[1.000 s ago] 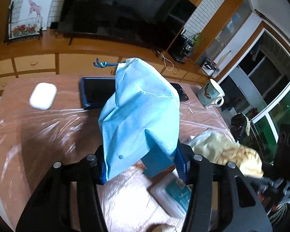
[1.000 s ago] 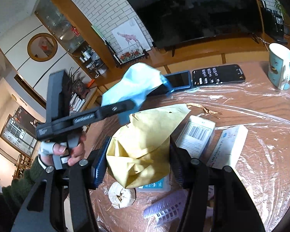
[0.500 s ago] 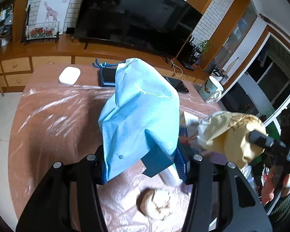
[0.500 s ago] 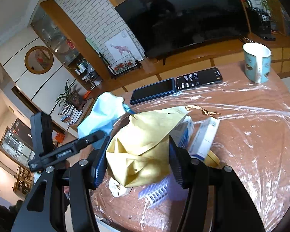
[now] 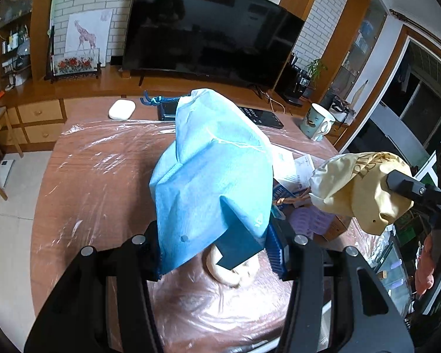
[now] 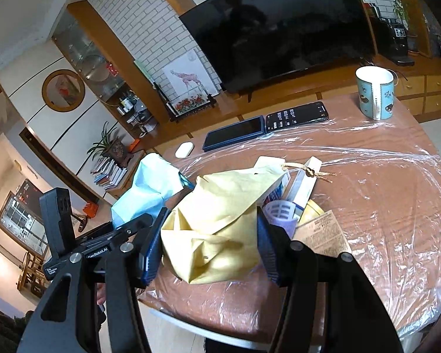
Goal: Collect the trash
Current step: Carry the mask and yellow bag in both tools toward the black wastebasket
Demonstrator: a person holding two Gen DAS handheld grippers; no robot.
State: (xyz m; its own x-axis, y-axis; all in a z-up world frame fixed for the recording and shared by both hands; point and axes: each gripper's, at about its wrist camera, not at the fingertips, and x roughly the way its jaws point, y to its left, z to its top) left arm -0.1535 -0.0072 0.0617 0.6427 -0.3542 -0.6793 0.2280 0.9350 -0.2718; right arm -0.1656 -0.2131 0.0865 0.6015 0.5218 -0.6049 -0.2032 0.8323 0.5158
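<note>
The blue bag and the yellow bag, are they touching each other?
Apart. The left wrist view shows open table between the blue bag and the yellow bag.

Bare table point(image 5: 103, 182) left, boxes point(image 6: 302, 188) clustered centre, mug point(image 6: 374, 94) far right

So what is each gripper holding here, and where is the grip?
Left gripper pinches the blue bag at its lower end; right gripper clamps the yellow bag across its crumpled lower part.

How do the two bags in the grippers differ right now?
The blue bag, clamped in the left gripper, is pale blue fabric; the yellow bag, in the right gripper, is cream and paper-like. A blue drawstring shows only on the blue bag. Both are crumpled and held off the table.
</note>
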